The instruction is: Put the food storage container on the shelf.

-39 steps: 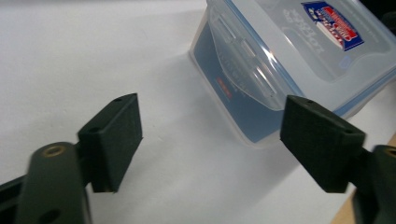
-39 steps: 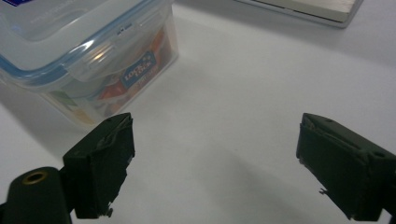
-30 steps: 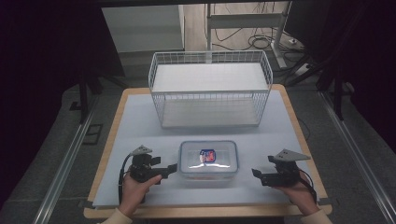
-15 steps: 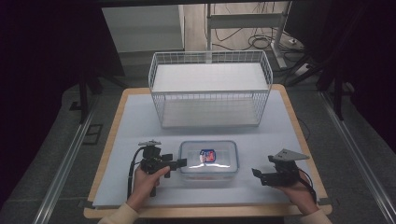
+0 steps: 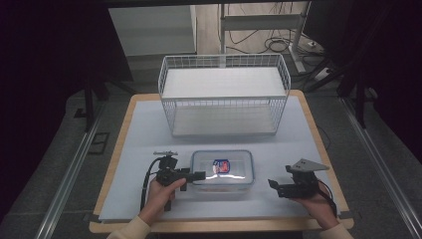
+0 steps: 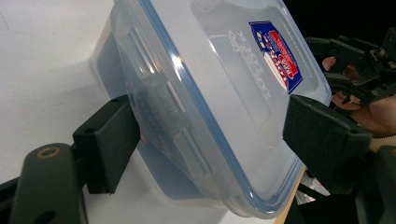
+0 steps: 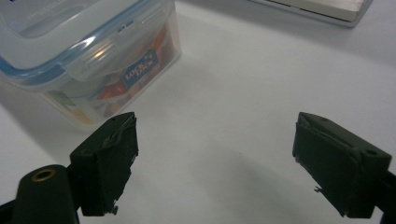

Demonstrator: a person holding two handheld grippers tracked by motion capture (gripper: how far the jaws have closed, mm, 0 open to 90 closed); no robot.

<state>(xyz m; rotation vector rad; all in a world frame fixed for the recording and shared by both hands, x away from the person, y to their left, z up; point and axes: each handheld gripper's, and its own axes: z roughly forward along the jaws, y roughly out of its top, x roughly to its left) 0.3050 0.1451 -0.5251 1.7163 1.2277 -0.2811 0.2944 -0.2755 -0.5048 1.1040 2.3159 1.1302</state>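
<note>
The lidded box (image 5: 222, 169) lies on the surface before the wire basket (image 5: 224, 94). Left gripper (image 5: 191, 175), jaws spread, straddles its left end; right gripper (image 5: 272, 184), jaws spread, waits apart.

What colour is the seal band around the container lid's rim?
Blue, on the clear container lid; the left gripper view shows it best.

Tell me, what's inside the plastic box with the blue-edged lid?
Through the clear wall of the plastic box some red and orange packaging shows. What it is cannot be told: the closed lid and glare blur the rest.
</note>
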